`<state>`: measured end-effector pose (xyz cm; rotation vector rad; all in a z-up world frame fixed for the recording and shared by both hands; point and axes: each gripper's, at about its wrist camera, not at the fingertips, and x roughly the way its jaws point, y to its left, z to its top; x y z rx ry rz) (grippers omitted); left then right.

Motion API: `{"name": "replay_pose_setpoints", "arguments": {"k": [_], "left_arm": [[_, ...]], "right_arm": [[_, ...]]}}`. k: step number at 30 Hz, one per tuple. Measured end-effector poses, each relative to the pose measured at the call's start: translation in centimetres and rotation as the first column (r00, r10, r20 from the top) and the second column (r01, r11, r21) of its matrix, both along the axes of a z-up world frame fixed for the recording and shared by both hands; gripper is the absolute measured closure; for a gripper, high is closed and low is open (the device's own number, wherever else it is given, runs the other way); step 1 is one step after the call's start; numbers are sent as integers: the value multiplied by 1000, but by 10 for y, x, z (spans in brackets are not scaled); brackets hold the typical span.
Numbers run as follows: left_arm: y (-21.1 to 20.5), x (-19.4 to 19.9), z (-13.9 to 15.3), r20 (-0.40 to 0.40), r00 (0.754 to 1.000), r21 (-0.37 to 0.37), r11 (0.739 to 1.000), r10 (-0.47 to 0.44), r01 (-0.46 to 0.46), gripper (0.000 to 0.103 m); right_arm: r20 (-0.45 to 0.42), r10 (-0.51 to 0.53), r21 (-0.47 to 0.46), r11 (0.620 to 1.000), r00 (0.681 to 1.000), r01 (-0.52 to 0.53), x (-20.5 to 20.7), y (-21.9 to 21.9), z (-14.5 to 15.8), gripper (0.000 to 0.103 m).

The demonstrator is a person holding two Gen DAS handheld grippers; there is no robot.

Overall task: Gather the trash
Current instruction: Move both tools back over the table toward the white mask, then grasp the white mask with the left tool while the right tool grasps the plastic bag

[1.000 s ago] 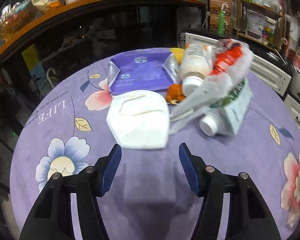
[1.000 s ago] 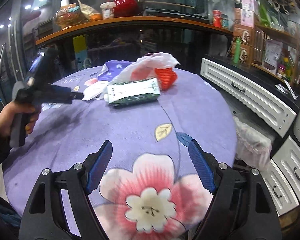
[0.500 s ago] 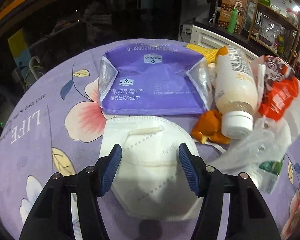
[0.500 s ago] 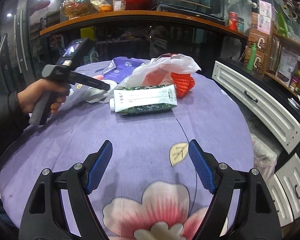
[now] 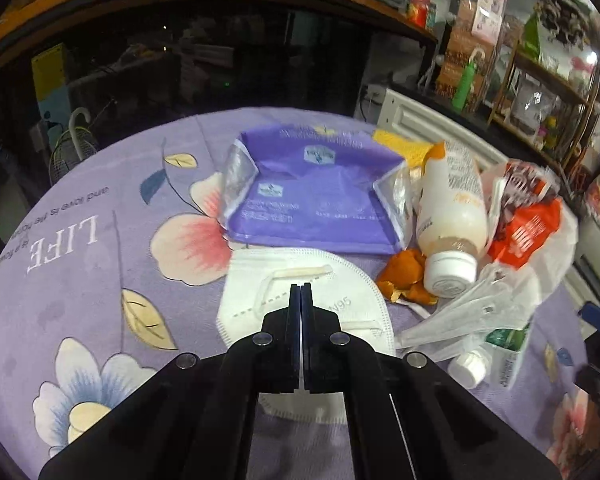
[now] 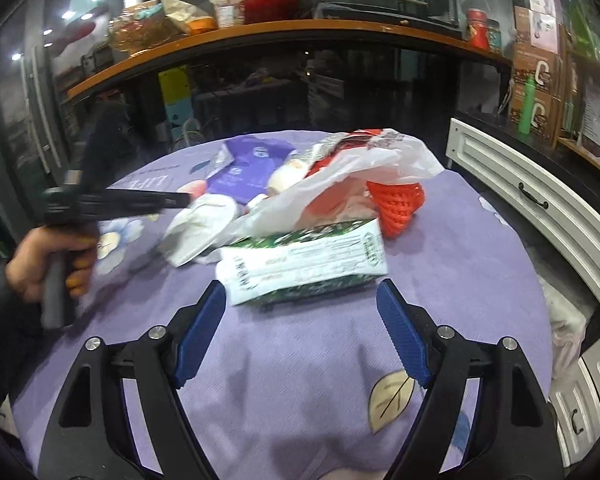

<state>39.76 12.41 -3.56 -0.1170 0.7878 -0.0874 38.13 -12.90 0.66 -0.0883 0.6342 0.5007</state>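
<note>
A white N95 mask (image 5: 260,300) lies on the purple flowered tablecloth (image 5: 100,264). My left gripper (image 5: 301,286) is shut on the mask, its tips pinching the middle fold; in the right wrist view (image 6: 184,199) the mask (image 6: 200,228) looks lifted at one side. Behind it lie a purple tissue pack (image 5: 316,196), a white bottle (image 5: 452,216), orange peel (image 5: 404,276) and a plastic bag (image 5: 520,240). My right gripper (image 6: 300,332) is open and empty, just short of a green and white carton (image 6: 304,264).
A red foam net (image 6: 400,204) lies under the plastic bag (image 6: 364,168). White drawers (image 6: 540,204) stand right of the table. A dark counter with a wooden ledge (image 6: 260,32) runs behind. A small white cap (image 5: 468,368) lies by the carton.
My left gripper moved forward over the mask and closed on it. My right gripper moved forward toward the carton, still open.
</note>
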Motion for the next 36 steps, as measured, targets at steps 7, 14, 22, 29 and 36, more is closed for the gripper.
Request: {"name": "replay_pose_setpoints", "arguments": {"k": [7, 14, 22, 29, 36], "left_arm": [[-3, 0, 10, 4, 998, 33, 998, -56, 56, 99], [-25, 5, -10, -32, 993, 70, 991, -116, 118, 41], [-62, -13, -24, -70, 983, 229, 957, -168, 180, 27], [-53, -11, -37, -90, 990, 160, 980, -108, 122, 76], [-37, -17, -29, -64, 995, 58, 995, -74, 78, 98]], "right_arm": [[-27, -11, -9, 1000, 1000, 10, 13, 2, -5, 25], [-51, -22, -13, 1000, 998, 21, 12, -4, -10, 25], [-71, -27, -4, 1000, 997, 27, 12, -8, -16, 25], [-72, -31, -2, 1000, 997, 31, 10, -8, -18, 25], [-67, -36, 5, 999, 997, 36, 8, -10, -16, 25]]}}
